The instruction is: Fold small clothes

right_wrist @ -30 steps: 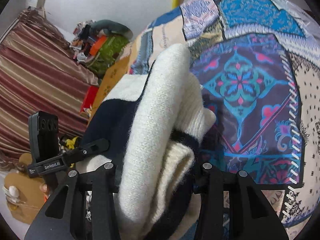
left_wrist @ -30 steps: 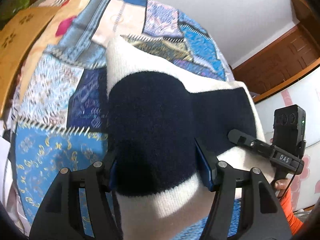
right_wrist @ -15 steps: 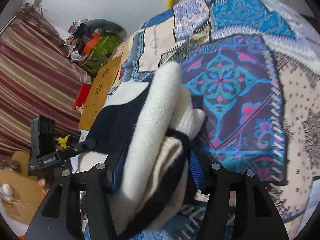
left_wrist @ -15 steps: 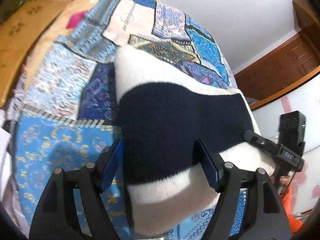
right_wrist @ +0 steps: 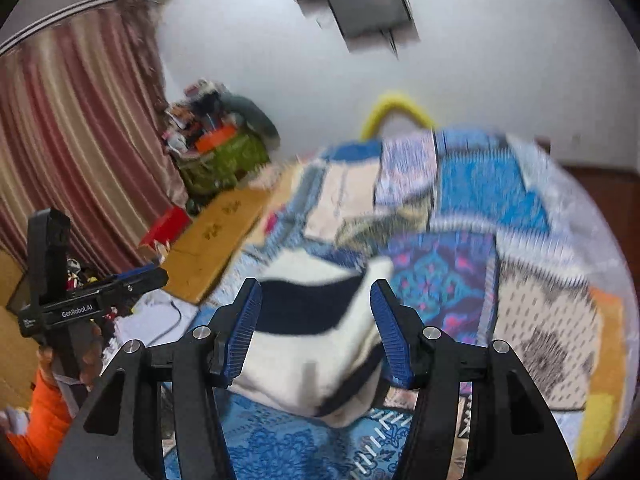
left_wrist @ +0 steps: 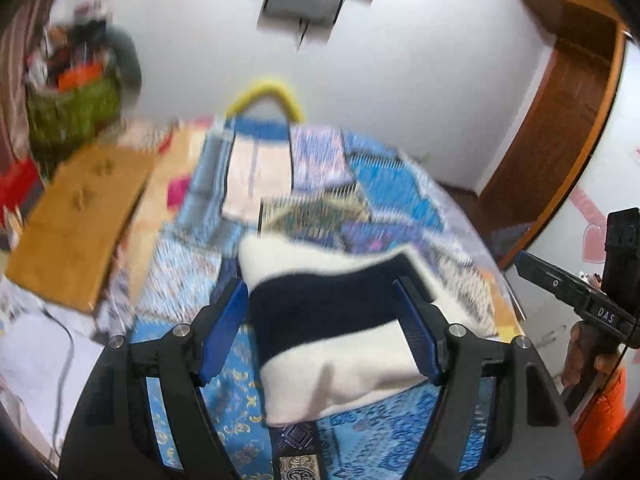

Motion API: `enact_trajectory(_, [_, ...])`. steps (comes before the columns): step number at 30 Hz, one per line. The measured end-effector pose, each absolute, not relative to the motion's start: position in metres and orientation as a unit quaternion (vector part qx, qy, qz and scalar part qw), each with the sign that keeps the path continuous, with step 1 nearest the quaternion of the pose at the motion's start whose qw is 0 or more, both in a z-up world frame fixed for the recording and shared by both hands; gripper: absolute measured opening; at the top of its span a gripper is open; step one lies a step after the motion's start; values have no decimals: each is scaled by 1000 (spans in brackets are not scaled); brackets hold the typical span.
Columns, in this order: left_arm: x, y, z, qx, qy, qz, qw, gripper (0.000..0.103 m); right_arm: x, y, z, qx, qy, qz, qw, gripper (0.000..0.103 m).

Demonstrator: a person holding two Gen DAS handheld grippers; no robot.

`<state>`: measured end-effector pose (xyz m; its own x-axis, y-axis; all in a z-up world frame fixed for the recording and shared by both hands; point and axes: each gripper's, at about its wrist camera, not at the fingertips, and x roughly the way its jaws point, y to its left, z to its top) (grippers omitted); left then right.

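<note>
Only container in sight: green bag (left_wrist: 74, 110), upper left of the left wrist view and left of centre in the right wrist view (right_wrist: 224, 160), stuffed with a mixed pile, an orange item on top; contents too blurred to name. Folded sweater (left_wrist: 332, 332), cream with a navy band, lies on the patchwork bedspread (left_wrist: 184, 272), lower centre of both views (right_wrist: 316, 344). My left gripper (left_wrist: 328, 332) points down at it from above, jaws wide; blue pads (left_wrist: 222, 328) stand clear of the fabric on both sides, sweater seen between them but not pinched. My right gripper (right_wrist: 316, 328) has the same pose, angled down over the sweater's bulky folded end, jaws at medium width, pads (right_wrist: 242, 332) just beside the knit; cannot tell if the right-hand pad brushes it. Jaws on both have just been opening, though the last half second shows no further change. Each gripper shows in the other's view: the right one at the right edge (left_wrist: 580, 296), the left one at the left edge (right_wrist: 100, 300), each held by a hand (right_wrist: 84, 356) in an orange sleeve (right_wrist: 44, 420). Brown board (left_wrist: 80, 224) lies on the bed's left side. Both frames are motion-blurred.
</note>
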<state>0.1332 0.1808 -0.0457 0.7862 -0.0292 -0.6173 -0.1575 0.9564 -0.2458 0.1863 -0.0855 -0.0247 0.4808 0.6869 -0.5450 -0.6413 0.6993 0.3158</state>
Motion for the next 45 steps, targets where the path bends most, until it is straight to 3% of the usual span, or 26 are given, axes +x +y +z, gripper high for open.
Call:
enact_trajectory(10, [58,125,32,-66,191,53,978,73,107,-95,44,25,183,399,898,54])
enact_trajectory(19, [9,92,54,-33,113,79,990,74,69,-101,56,24,130,377,917,56])
enact_trajectory(23, [1,86,53,-32,106,80,991,77,68,-104,54,24,131,357,924,68])
enact_trajectory(28, [-1,81,51,-34,104,90,990,97,65,-105,53,18,132,338,932,83])
enact_trajectory(31, [-3,80,50,-39,106,90,989,100,61,-103,54,12,129,332,934,87])
enact_trajectory(33, [-3,81,49,-47,109,92,989,101,61,-103,54,12,130,328,935,97])
enact_trajectory(45, [-4,85,45,-62,115,94,987,102,58,-104,47,6,133,316,939,102])
